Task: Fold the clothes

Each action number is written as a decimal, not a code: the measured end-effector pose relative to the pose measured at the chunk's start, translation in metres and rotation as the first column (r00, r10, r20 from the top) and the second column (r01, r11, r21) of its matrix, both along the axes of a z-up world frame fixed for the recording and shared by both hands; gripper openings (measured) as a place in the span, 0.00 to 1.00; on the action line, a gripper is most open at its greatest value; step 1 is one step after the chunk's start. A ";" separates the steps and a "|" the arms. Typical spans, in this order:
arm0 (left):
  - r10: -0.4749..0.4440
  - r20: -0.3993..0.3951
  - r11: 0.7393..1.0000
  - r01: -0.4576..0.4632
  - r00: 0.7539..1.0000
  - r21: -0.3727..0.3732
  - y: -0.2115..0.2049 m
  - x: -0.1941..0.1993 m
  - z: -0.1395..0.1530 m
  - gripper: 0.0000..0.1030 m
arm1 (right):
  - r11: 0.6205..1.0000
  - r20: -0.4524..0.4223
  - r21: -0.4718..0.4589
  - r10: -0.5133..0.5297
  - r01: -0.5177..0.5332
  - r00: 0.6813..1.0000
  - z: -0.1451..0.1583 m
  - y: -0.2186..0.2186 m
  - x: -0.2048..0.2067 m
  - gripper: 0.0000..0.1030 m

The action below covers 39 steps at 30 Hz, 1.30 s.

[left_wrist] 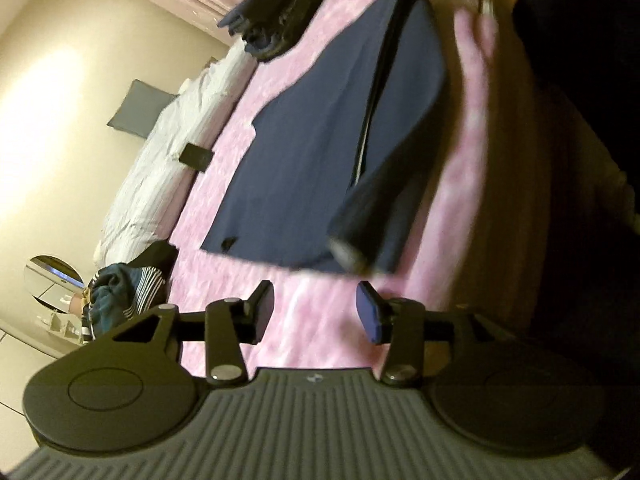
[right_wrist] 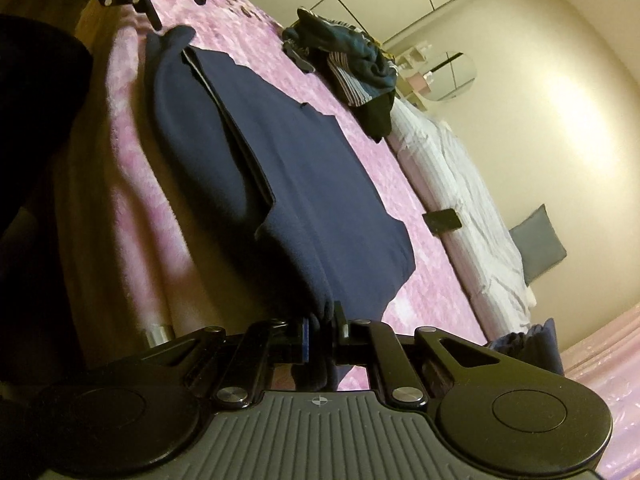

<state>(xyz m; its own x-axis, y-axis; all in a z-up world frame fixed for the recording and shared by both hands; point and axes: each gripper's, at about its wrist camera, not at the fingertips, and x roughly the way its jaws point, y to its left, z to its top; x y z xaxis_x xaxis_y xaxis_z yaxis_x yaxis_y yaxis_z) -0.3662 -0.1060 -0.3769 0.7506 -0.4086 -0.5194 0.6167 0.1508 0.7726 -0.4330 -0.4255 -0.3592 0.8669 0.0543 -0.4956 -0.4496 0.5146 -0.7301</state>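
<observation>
Matt navy cloth garment (right_wrist: 312, 184), fuzzy pink blanket (right_wrist: 424, 280)

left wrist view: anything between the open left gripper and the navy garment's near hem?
Nothing: only bare fluffy pink blanket between the left gripper and the flat navy garment.

Black tongs (left_wrist: 316, 312), blue pads (left_wrist: 370, 312), silver screws

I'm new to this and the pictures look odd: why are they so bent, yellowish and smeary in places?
Left wrist view: fisheye bends the room, warm glare on the wall, motion blur along the navy garment near the open left claw. Right wrist view: same curving, deep shadow at the left, right claw pinching the garment fairly sharply.
</observation>
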 end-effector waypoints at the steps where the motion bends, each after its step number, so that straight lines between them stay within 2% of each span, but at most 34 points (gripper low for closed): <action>1: -0.004 -0.007 1.000 0.004 1.000 0.001 0.004 0.003 0.001 0.41 | 1.000 -0.003 0.001 -0.004 0.004 1.000 0.000 0.000 0.000 0.07; 4: -0.025 -0.027 1.000 0.025 0.999 0.008 0.014 0.011 0.004 0.41 | 1.000 -0.011 0.004 -0.016 0.016 1.000 0.000 0.002 0.001 0.07; 7: -0.129 -0.018 0.988 0.130 0.992 0.078 0.009 0.017 -0.002 0.44 | 1.000 -0.018 0.000 -0.024 0.024 1.000 0.001 0.003 0.001 0.07; 13: -0.331 -0.006 0.918 0.324 0.944 0.230 0.012 0.025 -0.003 0.46 | 0.999 -0.020 -0.009 -0.031 0.030 0.999 0.004 0.004 0.003 0.07; 18: -0.448 0.025 0.878 0.434 0.894 0.203 0.010 0.032 -0.009 0.45 | 0.999 -0.021 -0.004 -0.040 0.040 0.999 0.003 0.005 0.004 0.07; 21: -0.488 0.072 0.864 0.469 0.870 0.181 0.011 0.035 -0.016 0.47 | 0.999 -0.030 -0.004 -0.045 0.045 0.999 0.002 0.005 0.004 0.07; 23: -0.493 0.099 0.864 0.474 0.864 0.168 0.011 0.040 -0.020 0.46 | 0.999 -0.032 -0.005 -0.046 0.046 0.998 0.002 0.005 0.004 0.07; 25: -0.491 0.097 0.866 0.473 0.866 0.160 0.010 0.041 -0.022 0.36 | 0.999 -0.036 -0.005 -0.047 0.047 0.998 0.001 0.005 0.005 0.07; 27: -0.486 0.080 0.868 0.471 0.870 0.159 0.008 0.040 -0.024 0.11 | 0.999 -0.045 -0.007 -0.045 0.045 0.998 0.000 0.005 0.007 0.07; 28: -0.483 0.068 0.869 0.468 0.873 0.157 0.007 0.038 -0.025 0.07 | 0.999 -0.052 -0.007 -0.045 0.044 0.998 -0.001 0.005 0.008 0.07; 33: -0.382 -0.003 0.923 0.382 0.924 0.041 0.003 0.037 -0.004 0.04 | 0.999 -0.060 -0.023 -0.026 0.025 0.998 0.009 0.003 0.009 0.06; 39: -0.318 -0.033 0.947 0.316 0.948 -0.058 0.008 0.007 0.038 0.03 | 1.000 -0.048 -0.021 0.006 -0.007 0.999 0.036 -0.001 -0.019 0.05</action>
<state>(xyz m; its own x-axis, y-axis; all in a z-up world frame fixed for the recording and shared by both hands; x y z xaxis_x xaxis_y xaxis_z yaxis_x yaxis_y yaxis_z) -0.3594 -0.0981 -0.3393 0.5565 -0.6485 -0.5193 0.6702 -0.0190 0.7420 -0.4517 -0.4265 -0.3233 0.8419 0.0493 -0.5375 -0.4876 0.4961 -0.7184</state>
